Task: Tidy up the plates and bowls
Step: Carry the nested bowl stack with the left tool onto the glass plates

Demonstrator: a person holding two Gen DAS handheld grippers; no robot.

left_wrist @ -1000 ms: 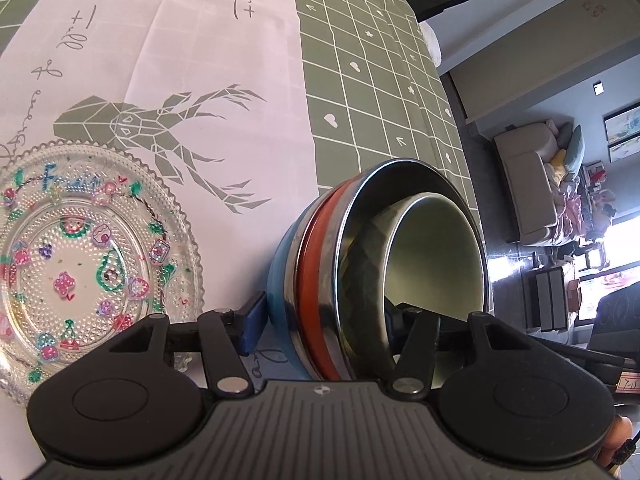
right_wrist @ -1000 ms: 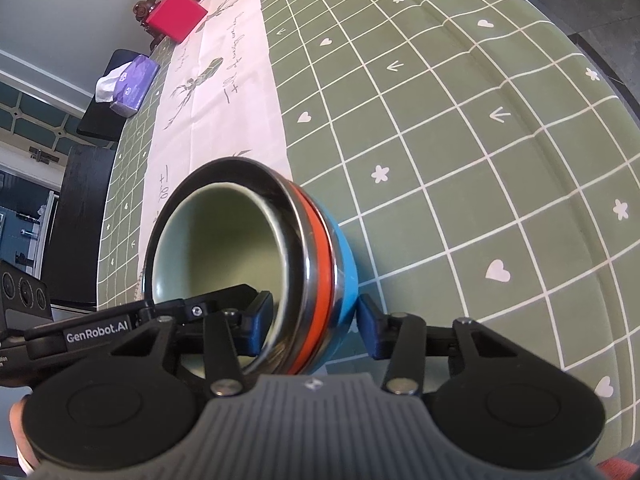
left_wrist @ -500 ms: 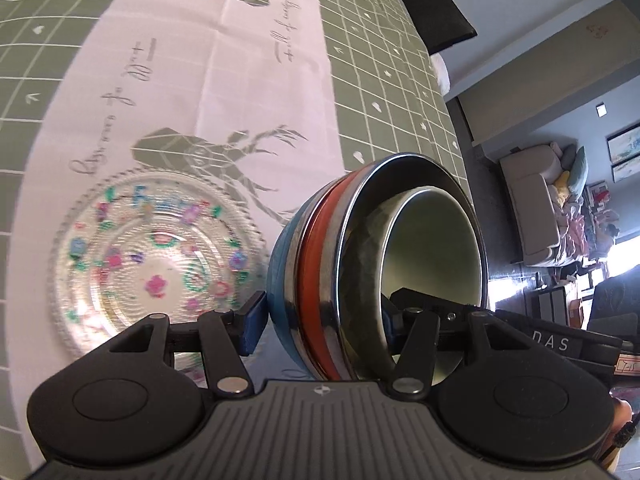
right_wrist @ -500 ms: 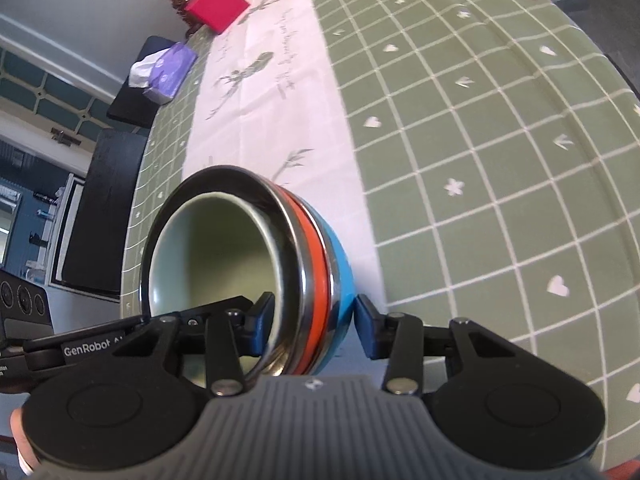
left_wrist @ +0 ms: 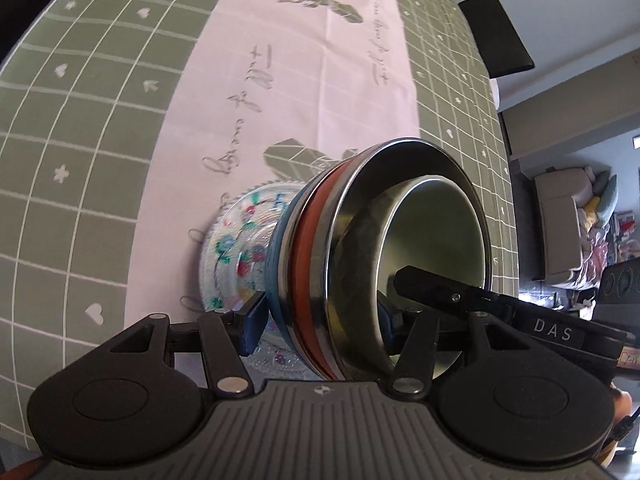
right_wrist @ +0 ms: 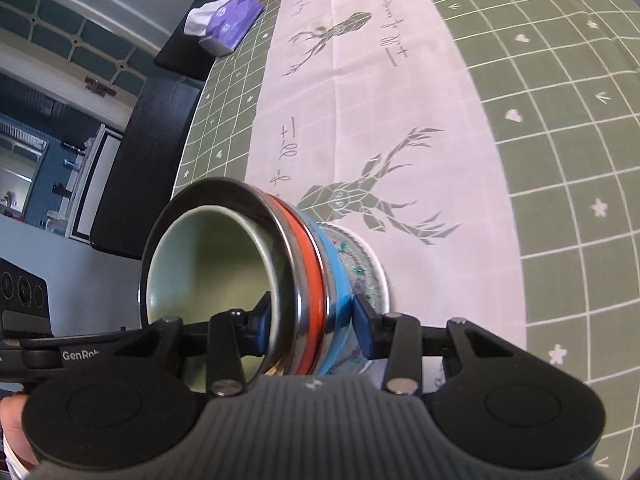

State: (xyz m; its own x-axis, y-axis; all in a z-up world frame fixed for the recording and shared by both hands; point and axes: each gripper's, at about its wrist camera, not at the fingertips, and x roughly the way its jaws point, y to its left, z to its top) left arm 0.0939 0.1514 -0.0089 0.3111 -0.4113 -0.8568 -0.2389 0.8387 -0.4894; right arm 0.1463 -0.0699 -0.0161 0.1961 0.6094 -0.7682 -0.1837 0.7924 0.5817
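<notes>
left wrist: left tool (left_wrist: 320, 316) clamped on bowl stack (left_wrist: 360, 260) rim | right tool (right_wrist: 310, 318) clamped opposite rim

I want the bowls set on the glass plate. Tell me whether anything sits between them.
Nothing visible does. The stack of bowls, gripped by both the left gripper and right gripper, is right at the glass plate, whose visible face is bare.

Bowl stack (left_wrist: 352, 256) sits mid-frame in both views, w/ small bowl (left_wrist: 432, 232) nested in it, glass plate (left_wrist: 236, 248) just behind at its lower left, on the runner (left_wrist: 304, 80) over the tablecloth (left_wrist: 80, 120); tissue box (right_wrist: 228, 24) upper left in right view.
</notes>
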